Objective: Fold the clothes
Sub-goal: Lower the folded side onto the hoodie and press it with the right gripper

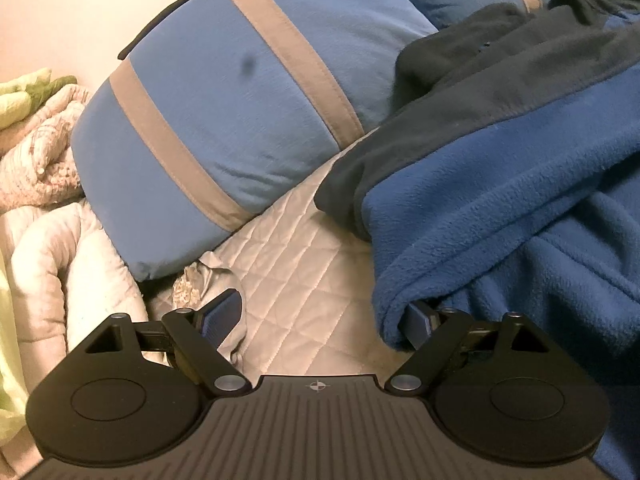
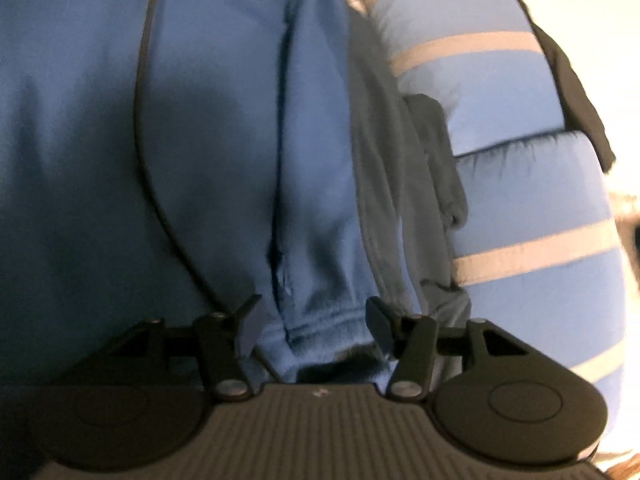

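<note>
Left tongs and right tongs both gape wide.

**A bed against a pale wall**

A quilted beige bedspread covers the bed, lit warm and soft. Two blue pillows with tan stripes lean at the head against a plain pale wall. Rumpled cream bedding piles up on the left, beside something green.

Left gripper jaws wide over quilted cover; blue fleece edge drapes right pad; striped pillow behind
</note>
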A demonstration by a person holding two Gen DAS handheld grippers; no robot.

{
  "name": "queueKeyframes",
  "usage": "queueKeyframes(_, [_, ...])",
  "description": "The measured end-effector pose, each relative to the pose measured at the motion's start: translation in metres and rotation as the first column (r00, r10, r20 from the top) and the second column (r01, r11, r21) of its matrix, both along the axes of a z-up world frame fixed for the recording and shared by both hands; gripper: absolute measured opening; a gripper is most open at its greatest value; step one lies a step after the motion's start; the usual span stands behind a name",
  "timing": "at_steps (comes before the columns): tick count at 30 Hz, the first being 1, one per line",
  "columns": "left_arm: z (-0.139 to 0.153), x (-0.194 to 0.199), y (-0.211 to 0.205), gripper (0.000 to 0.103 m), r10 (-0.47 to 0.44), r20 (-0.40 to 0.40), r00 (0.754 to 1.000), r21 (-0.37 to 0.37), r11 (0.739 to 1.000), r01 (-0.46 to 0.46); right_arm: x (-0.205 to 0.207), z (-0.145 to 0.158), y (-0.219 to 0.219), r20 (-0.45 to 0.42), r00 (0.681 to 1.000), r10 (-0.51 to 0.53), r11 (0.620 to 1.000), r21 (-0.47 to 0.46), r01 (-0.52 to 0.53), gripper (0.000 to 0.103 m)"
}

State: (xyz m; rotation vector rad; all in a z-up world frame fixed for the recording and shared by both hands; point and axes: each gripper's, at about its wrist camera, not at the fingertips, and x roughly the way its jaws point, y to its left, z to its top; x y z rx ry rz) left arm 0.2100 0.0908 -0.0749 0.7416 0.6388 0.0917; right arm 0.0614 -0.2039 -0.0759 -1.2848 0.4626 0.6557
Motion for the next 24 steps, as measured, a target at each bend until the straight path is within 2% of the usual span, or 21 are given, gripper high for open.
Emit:
queueKeyframes(2, [-0.001, -0.001, 0.0, 0.084, 0.003, 0.006, 1.0, 0.004, 1.0, -0.003, 0.004, -0.01, 0.008, 0.011, 1.0, 0.01, 0.998, -0.056, -0.009, 0.055])
queueKeyframes(6, [-0.005, 0.001, -0.001, 0.084, 0.007, 0.012, 1.0, 0.013, 1.0, -0.007, 0.007, -0.023, 0.018, -0.007, 1.0, 0.028, 0.99, -0.137, -0.029, 0.052])
queueKeyframes(7, [-0.005, 0.001, -0.001, 0.084, 0.004, 0.013, 1.0, 0.015, 1.0, -0.005, 0.009, -0.024, 0.019, -0.011, 1.0, 0.026, 0.988, -0.155, -0.028, 0.047])
queueKeyframes(9, [-0.005, -0.001, 0.0, 0.085, -0.003, 0.014, 1.0, 0.016, 1.0, 0.003, 0.013, -0.027, 0.02, -0.025, 1.0, 0.014, 0.983, -0.184, -0.018, 0.022])
queueKeyframes(11, [-0.004, -0.002, 0.001, 0.085, -0.011, 0.016, 1.0, 0.019, 1.0, 0.01, 0.015, -0.026, 0.021, -0.046, 0.999, -0.001, 0.979, -0.205, -0.008, 0.015])
queueKeyframes(15, [-0.003, -0.004, 0.001, 0.085, -0.059, 0.016, 0.998, 0.082, 0.995, 0.058, 0.013, -0.009, 0.02, -0.113, 0.993, -0.015, 0.979, -0.202, -0.008, 0.013])
queueKeyframes(19, [-0.009, 0.001, -0.002, 0.091, -0.103, 0.009, 0.995, 0.175, 0.98, 0.1, 0.011, 0.006, 0.016, -0.168, 0.986, -0.02, 0.983, -0.182, -0.011, 0.013])
queueKeyframes(24, [-0.01, 0.001, -0.006, 0.091, -0.065, -0.007, 0.998, 0.145, 0.987, 0.066, 0.013, 0.009, 0.017, -0.223, 0.973, -0.056, 0.991, -0.128, 0.028, 0.013])
